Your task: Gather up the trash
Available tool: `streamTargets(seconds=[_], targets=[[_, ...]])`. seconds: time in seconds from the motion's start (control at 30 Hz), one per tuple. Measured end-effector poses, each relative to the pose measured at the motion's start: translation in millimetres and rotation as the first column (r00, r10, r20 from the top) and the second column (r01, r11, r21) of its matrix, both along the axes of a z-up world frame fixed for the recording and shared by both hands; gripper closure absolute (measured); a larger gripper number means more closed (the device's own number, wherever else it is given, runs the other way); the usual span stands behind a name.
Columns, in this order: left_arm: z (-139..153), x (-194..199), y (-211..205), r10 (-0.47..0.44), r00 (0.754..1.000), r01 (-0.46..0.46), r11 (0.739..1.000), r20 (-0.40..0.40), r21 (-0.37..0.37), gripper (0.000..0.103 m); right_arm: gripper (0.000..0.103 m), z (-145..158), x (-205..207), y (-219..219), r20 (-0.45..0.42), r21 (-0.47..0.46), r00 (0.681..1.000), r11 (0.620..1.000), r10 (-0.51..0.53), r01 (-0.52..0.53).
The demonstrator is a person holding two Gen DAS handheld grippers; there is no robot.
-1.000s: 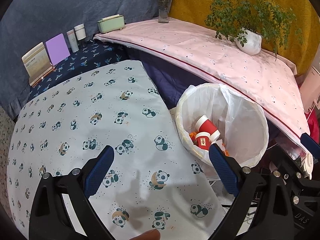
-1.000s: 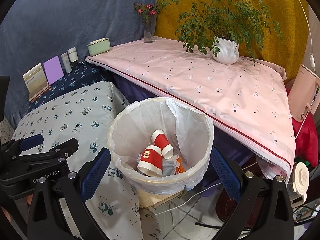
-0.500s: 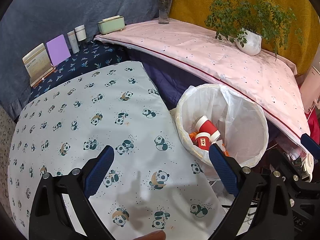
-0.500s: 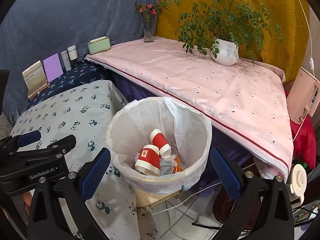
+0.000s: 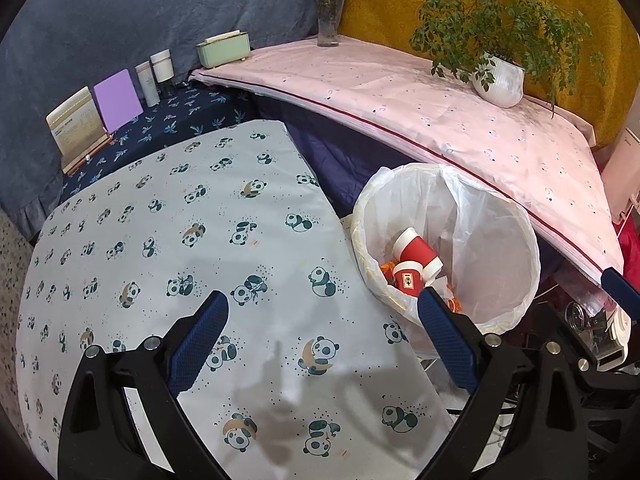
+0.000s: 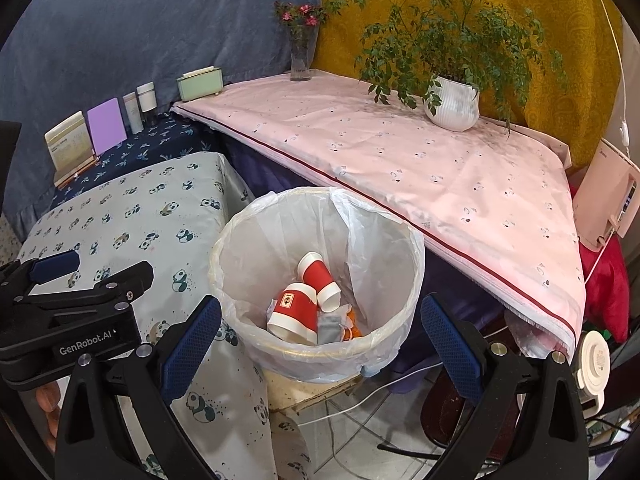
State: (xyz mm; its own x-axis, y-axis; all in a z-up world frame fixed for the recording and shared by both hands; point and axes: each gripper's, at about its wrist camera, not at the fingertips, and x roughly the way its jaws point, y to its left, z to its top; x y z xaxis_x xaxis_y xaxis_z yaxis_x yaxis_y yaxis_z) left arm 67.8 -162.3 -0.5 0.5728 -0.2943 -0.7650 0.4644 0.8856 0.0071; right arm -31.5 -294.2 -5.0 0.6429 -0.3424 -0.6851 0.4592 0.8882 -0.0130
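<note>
- Trash sits inside the waste bin (image 6: 316, 364), which is lined with a white plastic bag (image 6: 372, 236); two red paper cups (image 6: 296, 312) lie on their sides at the bottom, one leaning over the other, with a grey scrap and some orange bits beside them
- the same bin appears in the left wrist view (image 5: 446, 240), standing just beside the edge of the panda-print counter (image 5: 160, 240) and tucked under the rim of the pink-covered counter (image 6: 400, 152)
- left hand-held gripper (image 5: 322, 338) hovers over the panda-print cloth with its blue pads spread wide and nothing between them; its right pad overlaps the near rim of the bin in the picture
- right hand-held gripper (image 6: 320, 346) hangs above the bin, fingers spread wide to either side of it, holding nothing
- in the right wrist view the body of the left hand-held gripper shows at the left edge over the panda cloth; fingertips of the person's hand (image 6: 46, 396) show beneath it
- on the pink-covered counter stand a potted fern in a white ribbed pot (image 6: 452, 102), a glass vase of pink flowers (image 6: 300, 56) and a pale green box (image 6: 200, 82)
- farther left, on a dark blue leaf-print cloth (image 5: 168, 120), a purple card (image 5: 118, 100), a cream booklet on a stand (image 5: 76, 122) and two small bottles (image 5: 154, 74) stand upright against the blue backdrop
</note>
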Motion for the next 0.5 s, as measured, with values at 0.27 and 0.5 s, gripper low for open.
streamTargets(seconds=[0.27,0.5], targets=[[-1.9,0.3,1.4,0.006,1.000,-0.006,1.000,0.000,0.006,0.012,0.006,-3.7,0.3,0.9,-0.008,-0.002,1.000,1.000,-0.001,0.001],[-3.3,0.0,1.1,0.007,1.000,-0.007,1.000,0.000,0.012,0.012,0.006,-4.1,0.2,0.5,-0.009,-0.003,1.000,1.000,-0.001,0.001]])
